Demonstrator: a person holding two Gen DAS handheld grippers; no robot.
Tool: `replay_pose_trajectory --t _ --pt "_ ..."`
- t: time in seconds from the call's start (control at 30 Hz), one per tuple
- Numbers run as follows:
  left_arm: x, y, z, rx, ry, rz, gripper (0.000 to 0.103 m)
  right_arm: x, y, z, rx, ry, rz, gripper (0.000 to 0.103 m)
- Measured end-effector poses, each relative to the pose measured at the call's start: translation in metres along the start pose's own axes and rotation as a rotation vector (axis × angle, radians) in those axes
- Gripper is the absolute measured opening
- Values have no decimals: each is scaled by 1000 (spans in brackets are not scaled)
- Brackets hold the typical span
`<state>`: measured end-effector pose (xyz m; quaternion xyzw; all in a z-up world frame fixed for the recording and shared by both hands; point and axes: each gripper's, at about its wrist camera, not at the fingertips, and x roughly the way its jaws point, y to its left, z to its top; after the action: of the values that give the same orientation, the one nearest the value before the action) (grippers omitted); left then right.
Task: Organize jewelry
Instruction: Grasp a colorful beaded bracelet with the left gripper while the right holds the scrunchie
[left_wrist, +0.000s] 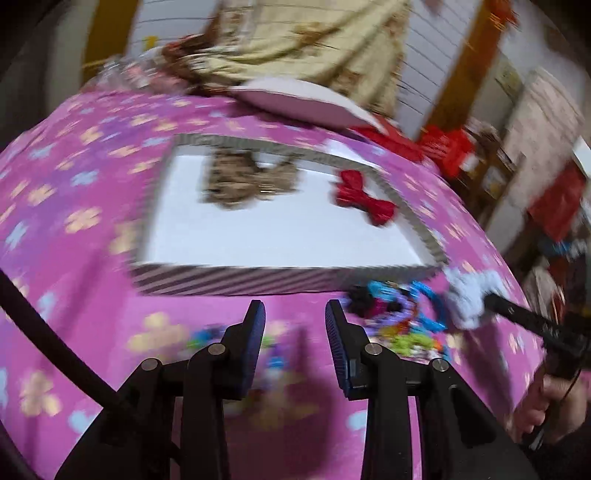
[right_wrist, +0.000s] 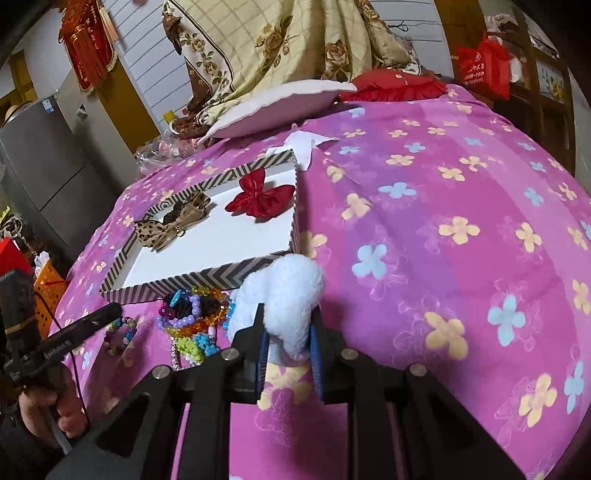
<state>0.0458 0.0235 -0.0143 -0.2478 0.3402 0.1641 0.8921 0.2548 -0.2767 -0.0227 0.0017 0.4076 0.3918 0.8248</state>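
1. The right gripper (right_wrist: 288, 343) has its jaws clenched on a fluffy white plush hair ornament (right_wrist: 284, 299), which bulges out above the blue pads and hangs just off the near right corner of the shallow chevron-striped box with a white floor (right_wrist: 207, 280).
2. The left gripper (left_wrist: 295, 325) has its jaws parted with nothing between them, grasping nothing; it hovers over the pink flowered bedspread (right_wrist: 443, 221), short of the box's near wall.
3. Just in front of the box's near wall, on the bedspread, lies a heap of coloured bead bracelets and hair ties (right_wrist: 192, 314), not yet put away.
4. Inside the box a leopard-print fabric bow (right_wrist: 173, 221) lies toward the far left and a shiny red satin bow (right_wrist: 262, 195) toward the far right, well apart.
5. Risk: the plush piece is soft and held only by its lower part, so it could slip or sag out of the jaws if carried fast over the box wall.
6. Risk: a low pass may catch the box's rim and shove the light box across the bedspread, or drag the bead heap along.
7. Risk: set down too close, it could land on the red bow.
8. Writing: white lettering runs along the left gripper's black finger in the right wrist view, too small to read surely; a red bag (right_wrist: 484, 66) beyond the box carries unreadable print.
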Motion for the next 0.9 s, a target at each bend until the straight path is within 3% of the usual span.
replay_pose_trajectory --t 0.07,0.13,0.2,0.3,0.4,0.57,0.67,0.9 --pt "-2 14 1 -56 10 14 12 0 1 0 0 -1 1 20" --pt "1 17 1 -79 32 -43 12 0 2 0 -7 -2 0 20" --pt "3 6 -2 -39 28 -58 12 0 5 -1 -15 0 -6 20" --pt "14 -21 -4 31 59 -155 12 1 5 -2 -15 5 -18 20" --pt "26 -49 -7 113 64 -183 12 3 4 -1 -6 9 -18 20" --pt "48 -69 -3 152 80 -178 11 5 5 -3 -15 21 -16 20" --pt "56 -67 1 133 97 -193 0 5 4 -3 -8 19 -17 21" --pt "65 -70 -2 142 123 -212 0 6 4 -2 -8 22 -17 21"
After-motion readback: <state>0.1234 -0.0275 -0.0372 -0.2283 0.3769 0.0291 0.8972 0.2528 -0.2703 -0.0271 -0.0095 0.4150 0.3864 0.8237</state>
